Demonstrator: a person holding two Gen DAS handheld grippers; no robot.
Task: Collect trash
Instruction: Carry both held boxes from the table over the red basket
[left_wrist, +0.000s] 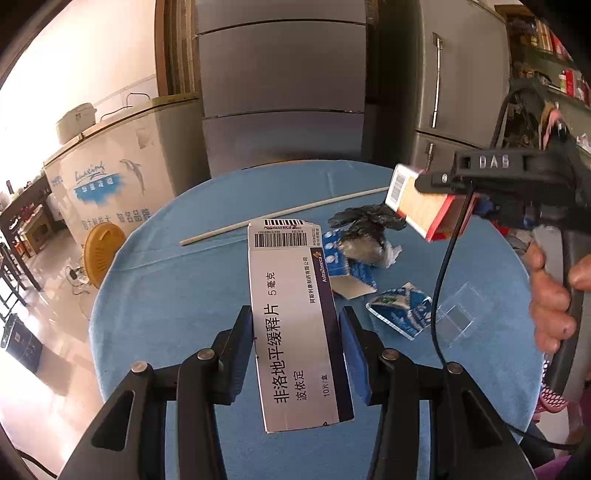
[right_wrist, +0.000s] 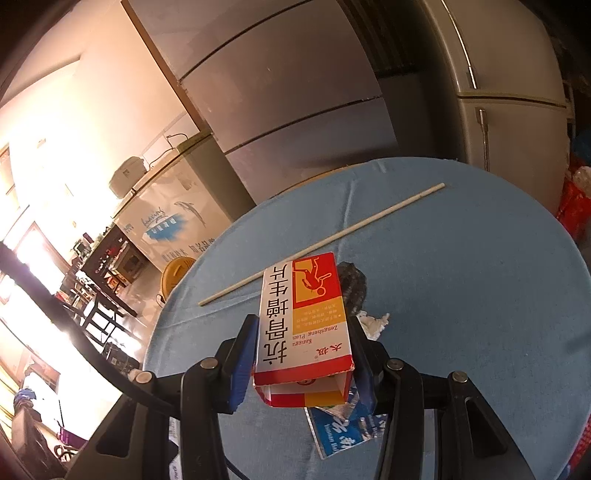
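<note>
The left tool (left_wrist: 295, 354), low in the left wrist view, is clenched on a white medicine box (left_wrist: 295, 325) lifted over the blue tabletop (left_wrist: 166, 314). The right tool (right_wrist: 304, 354) grips a red and yellow box (right_wrist: 306, 317), which hides most of a black bag (right_wrist: 352, 284). Only the left view shows that bag whole (left_wrist: 364, 225), torn blue cartons (left_wrist: 400, 310), a clear plastic piece (left_wrist: 458, 314) and the person's hand (left_wrist: 552, 295) at right. A white stick (right_wrist: 321, 243) lies beyond in both.
</note>
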